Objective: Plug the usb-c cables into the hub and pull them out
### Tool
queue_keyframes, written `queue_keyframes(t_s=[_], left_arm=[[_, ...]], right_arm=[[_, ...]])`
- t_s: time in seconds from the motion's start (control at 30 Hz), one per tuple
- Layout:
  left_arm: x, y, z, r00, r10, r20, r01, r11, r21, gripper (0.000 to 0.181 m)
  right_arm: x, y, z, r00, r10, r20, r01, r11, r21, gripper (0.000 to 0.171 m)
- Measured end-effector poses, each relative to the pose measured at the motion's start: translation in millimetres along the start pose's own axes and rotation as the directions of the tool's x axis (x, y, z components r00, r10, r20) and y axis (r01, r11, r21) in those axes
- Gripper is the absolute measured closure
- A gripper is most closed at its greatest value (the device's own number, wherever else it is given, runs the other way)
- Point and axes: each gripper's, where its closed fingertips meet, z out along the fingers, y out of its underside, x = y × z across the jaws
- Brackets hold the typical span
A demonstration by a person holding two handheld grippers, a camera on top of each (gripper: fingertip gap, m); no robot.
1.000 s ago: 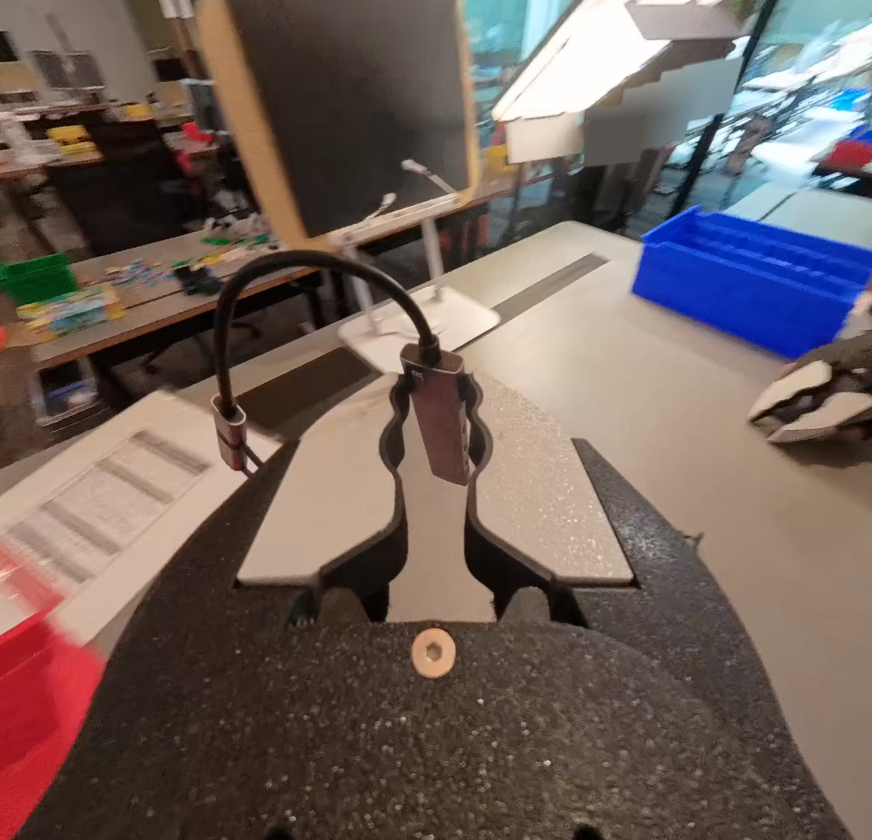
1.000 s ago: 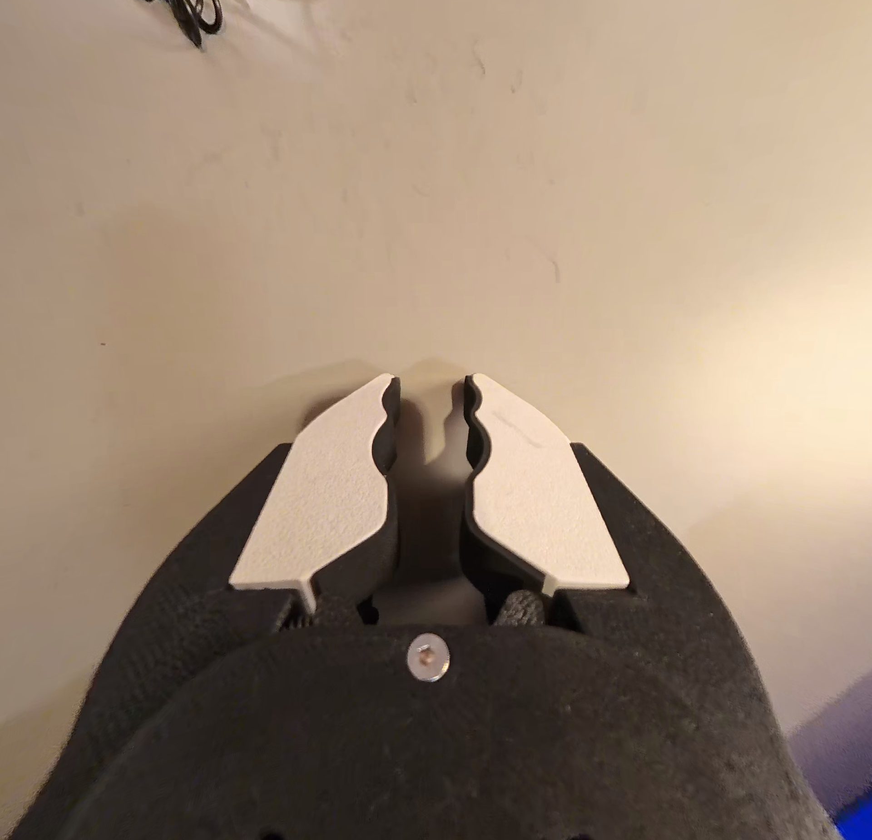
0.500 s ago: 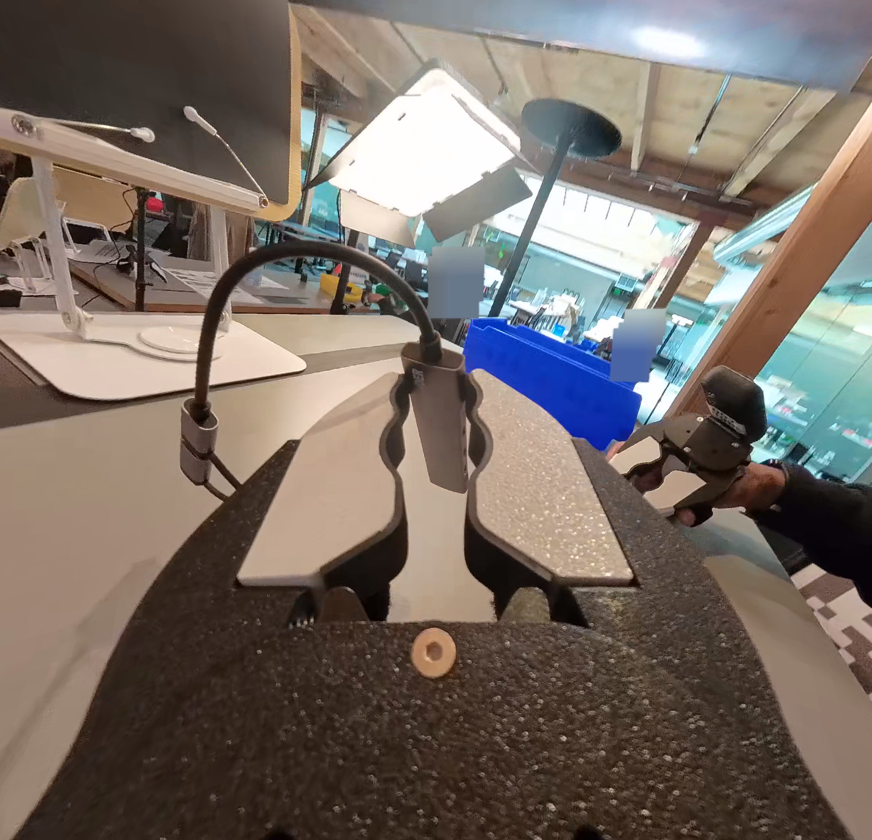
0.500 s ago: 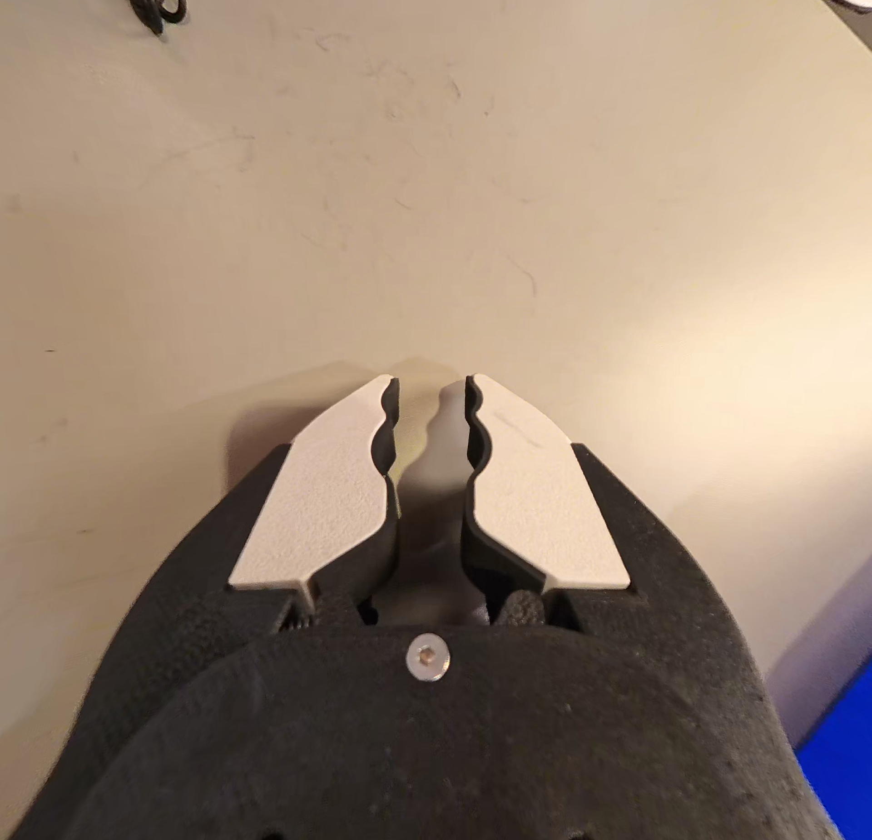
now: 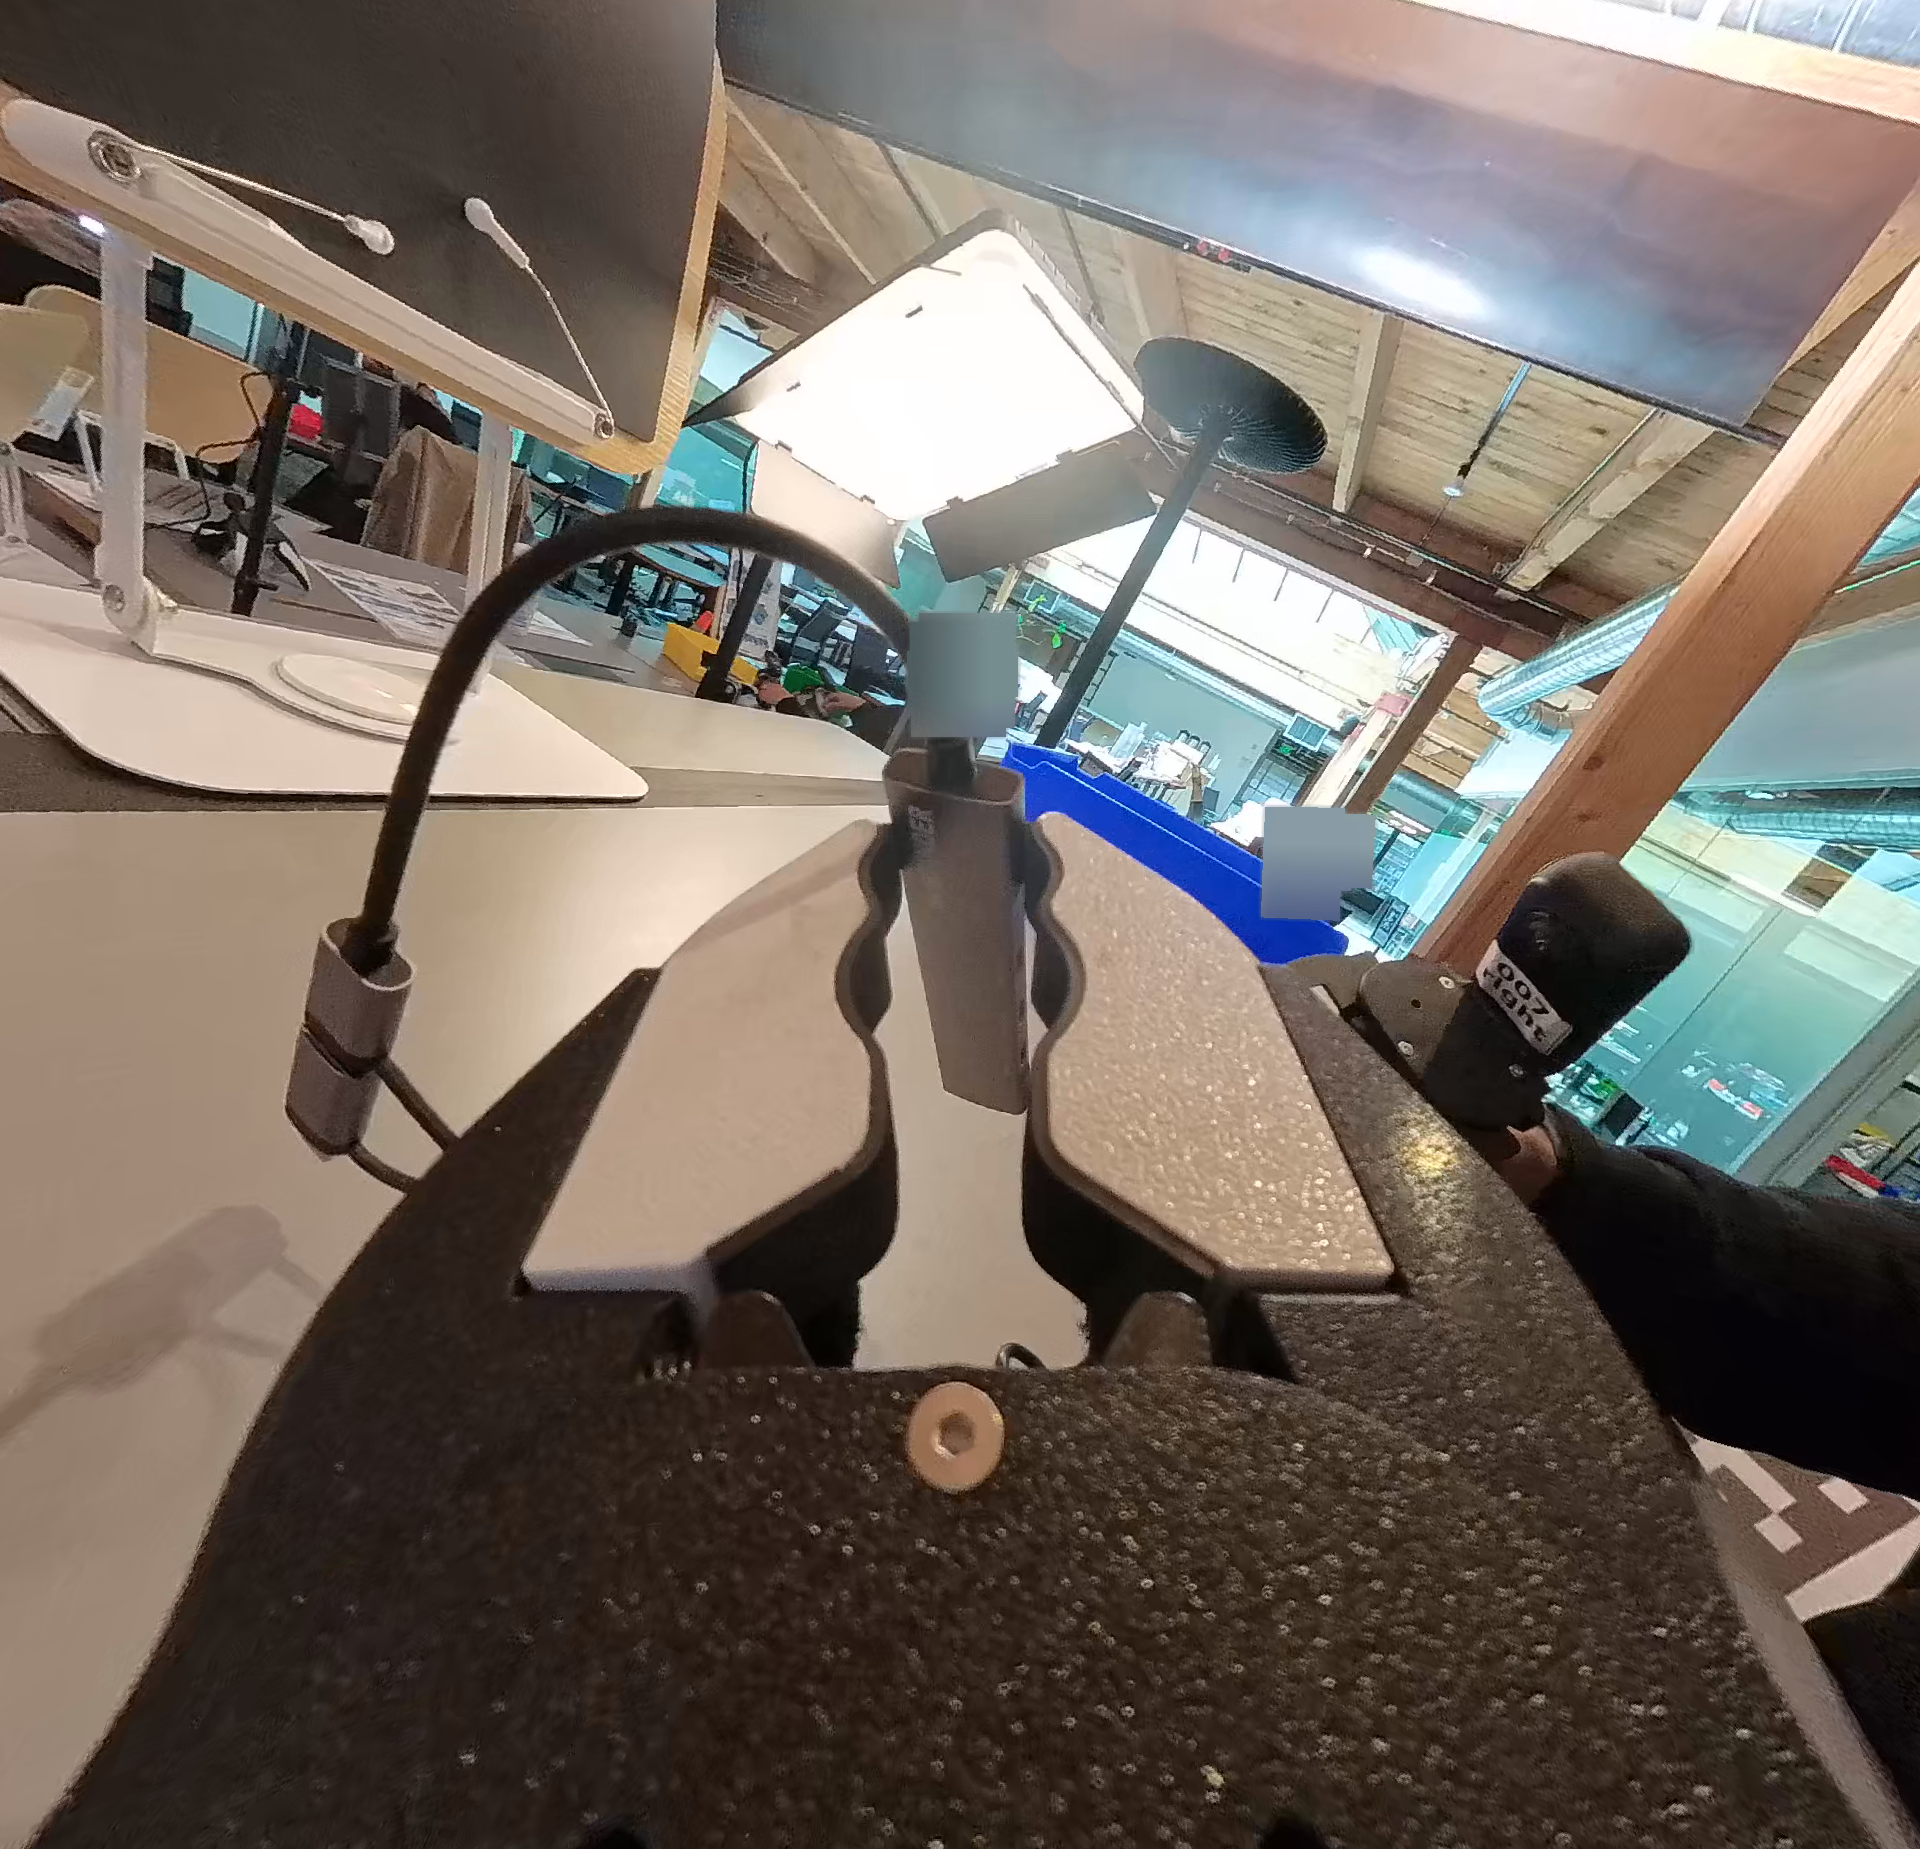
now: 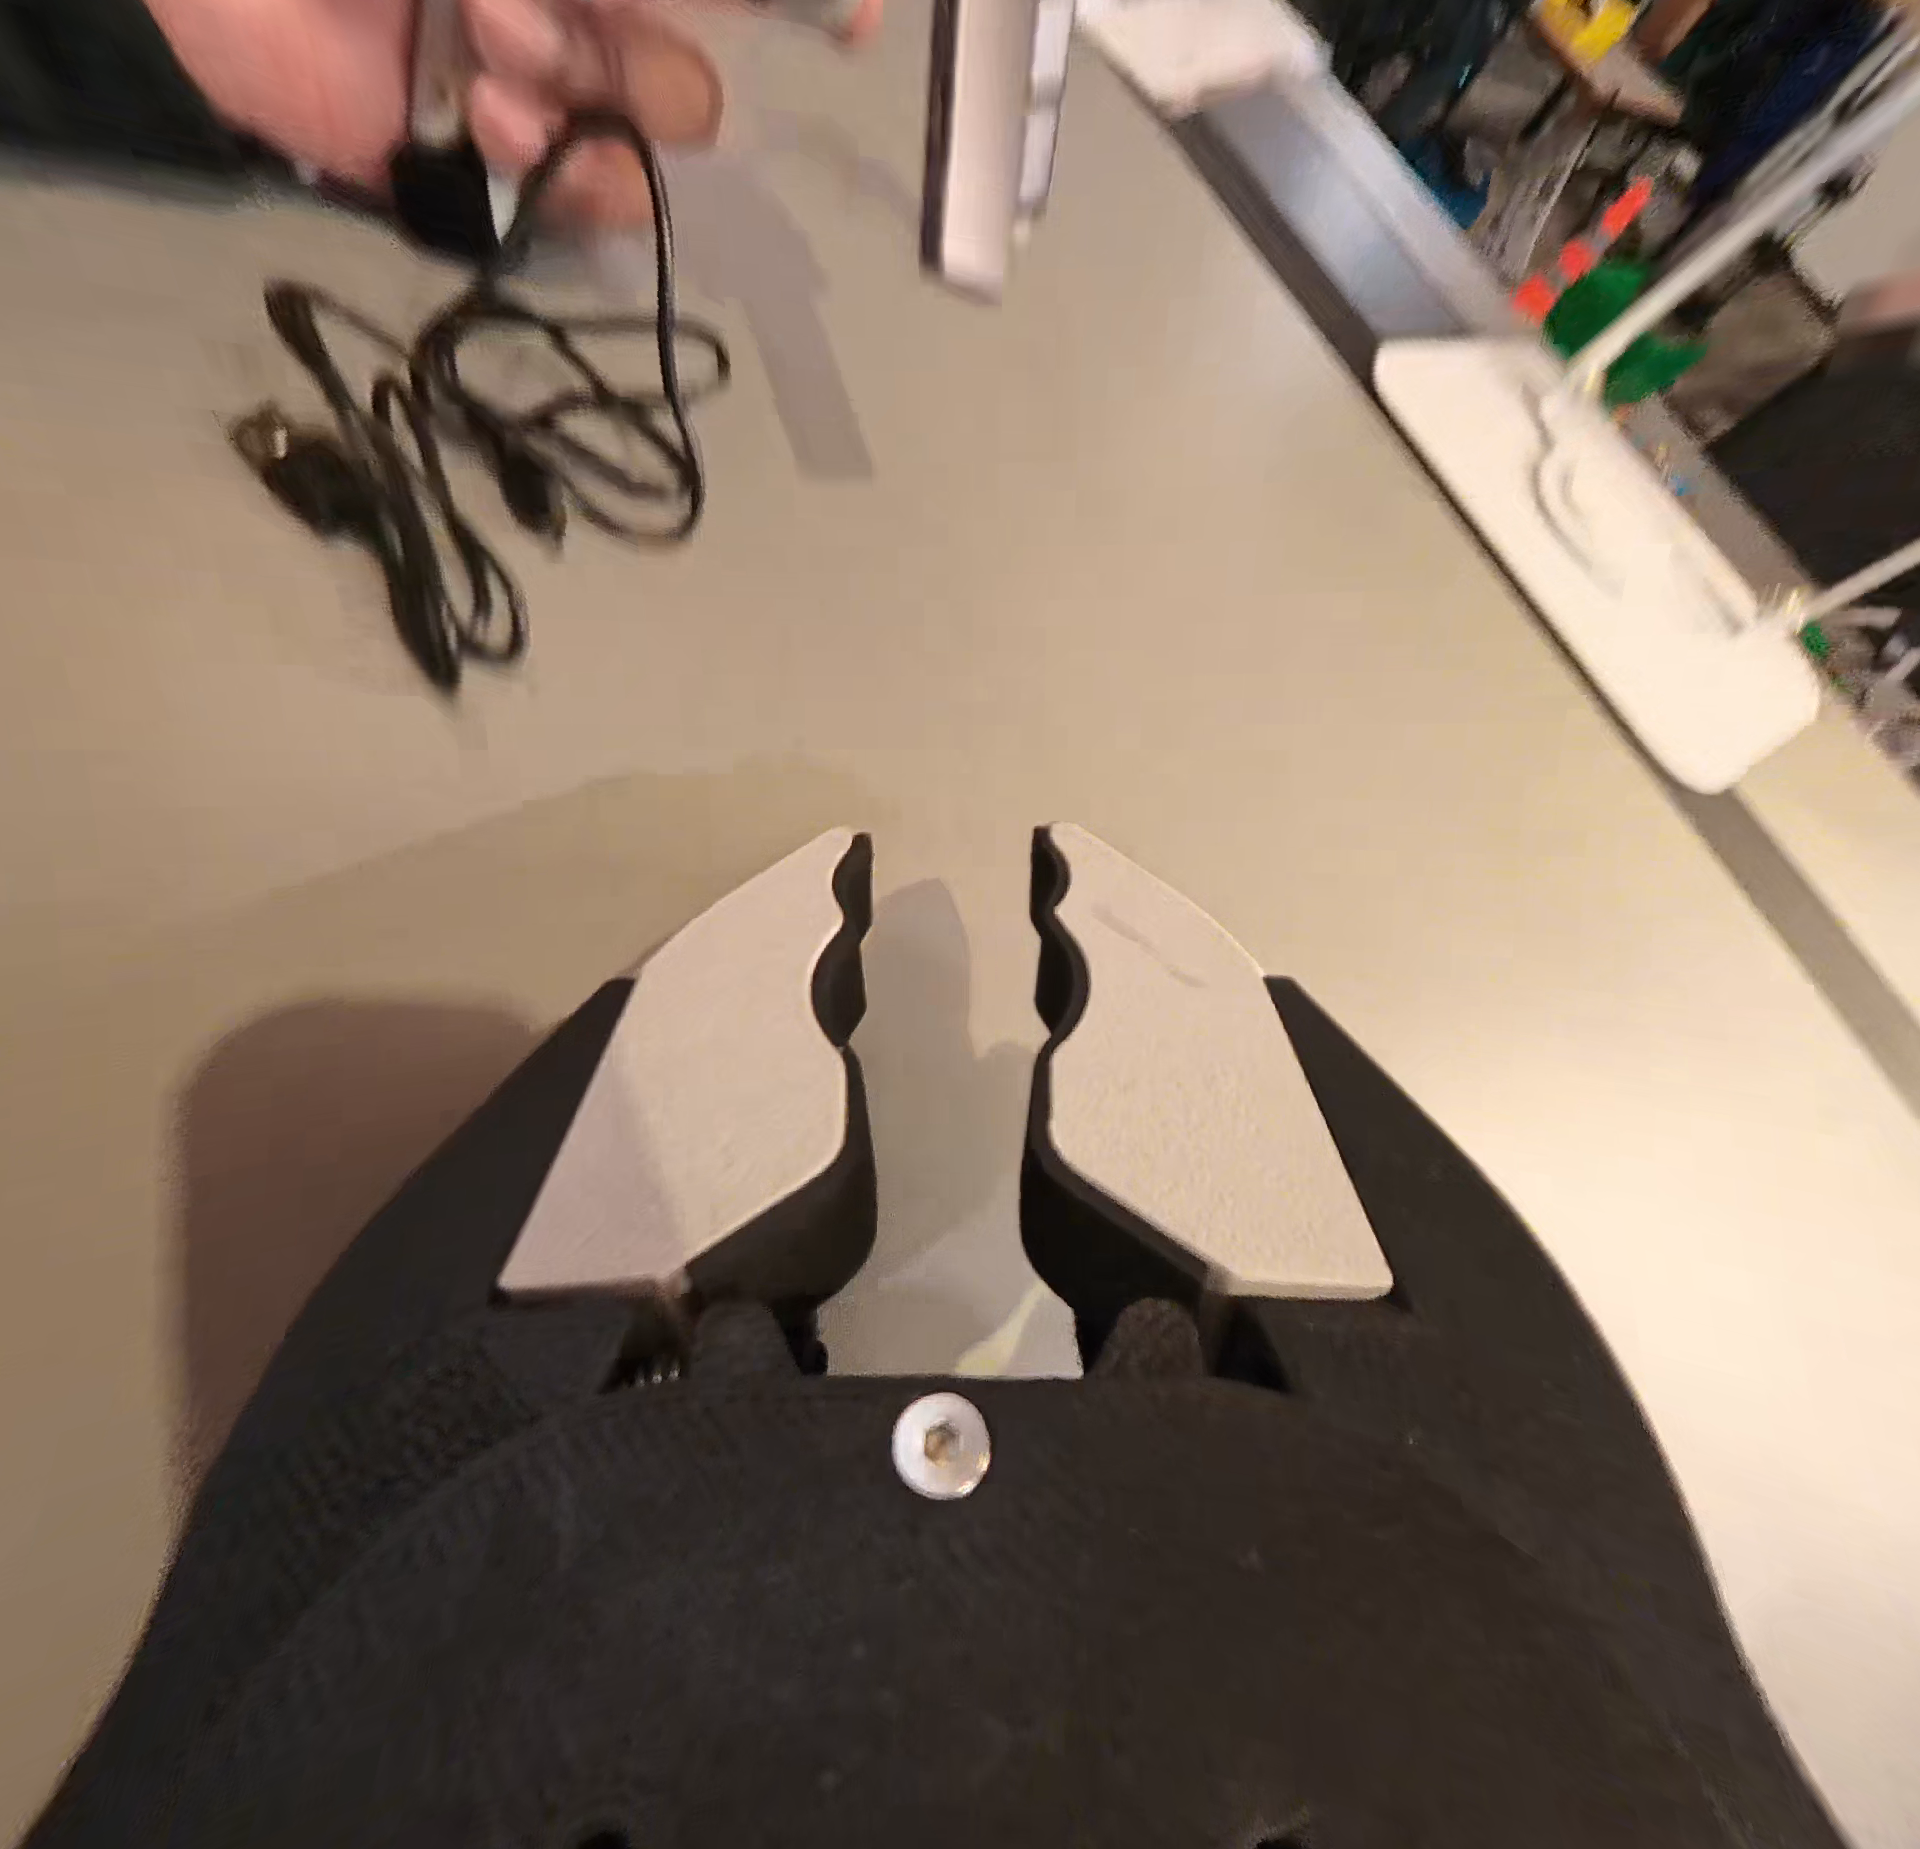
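Your left gripper (image 5: 956,958) held the slim grey metal hub (image 5: 966,947) clamped upright between its fingers, above the beige tabletop (image 5: 156,968). The hub looked light, rigid and probably slippery. Your right gripper (image 6: 951,854) was open and empty; the limp black usb-c cables (image 6: 468,449) lay tangled, best taken at a stiff plug.

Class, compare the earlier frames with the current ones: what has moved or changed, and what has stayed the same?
The right gripper has swung from facing bare table to facing the black cables, which now lie much nearer its centre of view. The left gripper has tilted upward, from tabletop to ceiling. Unchanged: the left stays clamped on the grey hub, its short cable looped; the right stays open and empty.
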Motion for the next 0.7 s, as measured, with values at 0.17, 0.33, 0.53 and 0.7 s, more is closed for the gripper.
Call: queue_keyframes(t_s=[0.17,0.33,0.53,0.7], left_arm=[[-6.3,-0.2,0.1,0.999,0.008,0.052,-0.008,1.0,0.001,0.158],[-16.2,-3.1,-1.8,0.994,-0.003,0.11,0.001,1.0,0.021,0.158],[-17.1,0.7,3.4,0.994,0.018,0.11,-0.017,1.0,-0.014,0.158],[-14.4,5.7,12.4,0.999,0.027,0.044,-0.024,0.997,-0.067,0.145]], right_arm=[[-6.3,-62.7,47.7,1.0,-0.027,-0.001,0.027,0.983,0.181,0.13],[0.1,-96.6,86.9,0.997,-0.056,-0.056,0.068,0.968,0.242,0.119],[21.7,-104.9,114.1,0.971,-0.1,-0.219,0.144,0.971,0.193,0.157],[32.2,-104.9,109.4,0.989,0.033,-0.144,0.002,0.971,0.24,0.162]])
